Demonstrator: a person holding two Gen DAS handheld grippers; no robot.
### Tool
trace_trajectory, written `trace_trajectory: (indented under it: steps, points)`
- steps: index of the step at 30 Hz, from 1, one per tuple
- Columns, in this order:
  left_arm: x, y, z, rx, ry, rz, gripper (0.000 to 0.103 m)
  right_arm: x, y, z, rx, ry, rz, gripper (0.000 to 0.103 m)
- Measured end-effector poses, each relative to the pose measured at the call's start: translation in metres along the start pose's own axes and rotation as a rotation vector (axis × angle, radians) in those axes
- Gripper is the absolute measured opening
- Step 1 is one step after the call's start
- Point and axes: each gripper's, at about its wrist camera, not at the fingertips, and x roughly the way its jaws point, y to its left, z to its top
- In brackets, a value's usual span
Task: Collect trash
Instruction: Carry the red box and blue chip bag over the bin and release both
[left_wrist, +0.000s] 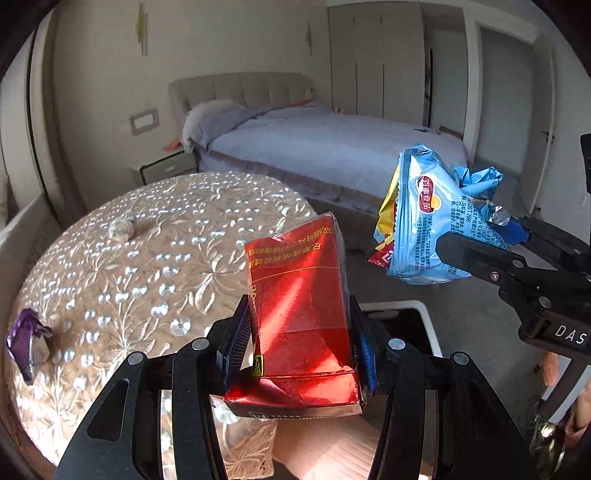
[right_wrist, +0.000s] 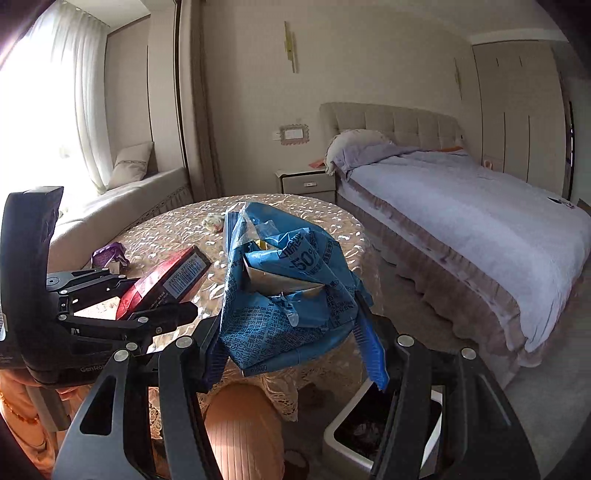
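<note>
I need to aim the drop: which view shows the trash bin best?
The right wrist view: the white bin sits open below the right gripper, its dark inside visible. The left wrist view shows only its rim behind the red pack.

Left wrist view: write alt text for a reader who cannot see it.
The left tool grips a red box above a round table with an embroidered cloth, while the right tool holds a crumpled blue snack bag beside it. A purple wrapper and a small white wad lie on the table; a bed stands behind.
</note>
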Motion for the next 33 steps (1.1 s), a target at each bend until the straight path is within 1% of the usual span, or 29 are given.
trace_trajectory:
  steps: [6, 11, 16, 18, 20, 22, 25, 29, 33]
  points:
    - [0.025, -0.033, -0.002, 0.059, 0.047, -0.067, 0.049, -0.011, -0.025, -0.016, 0.028, 0.023, -0.067, 0.06]
    - [0.054, -0.058, -0.007, 0.109, 0.118, -0.126, 0.049, -0.009, -0.042, -0.032, 0.019, 0.082, -0.133, 0.06]
    - [0.093, -0.08, -0.017, 0.167, 0.209, -0.183, 0.049, 0.005, -0.067, -0.056, 0.011, 0.178, -0.197, 0.06]
    - [0.111, -0.091, -0.022, 0.193, 0.251, -0.232, 0.049, 0.017, -0.081, -0.068, 0.024, 0.233, -0.22, 0.06]
    - [0.136, -0.101, -0.029, 0.208, 0.318, -0.256, 0.049, 0.027, -0.092, -0.08, 0.035, 0.28, -0.236, 0.06]
    - [0.159, -0.111, -0.038, 0.232, 0.377, -0.266, 0.049, 0.038, -0.102, -0.093, 0.036, 0.326, -0.243, 0.06]
    - [0.19, -0.122, -0.051, 0.27, 0.46, -0.285, 0.049, 0.055, -0.115, -0.113, 0.006, 0.393, -0.236, 0.06]
    - [0.223, -0.139, -0.067, 0.348, 0.539, -0.273, 0.049, 0.079, -0.127, -0.138, -0.06, 0.494, -0.219, 0.06]
    - [0.253, -0.143, -0.073, 0.359, 0.619, -0.31, 0.049, 0.103, -0.134, -0.162, -0.159, 0.579, -0.199, 0.06]
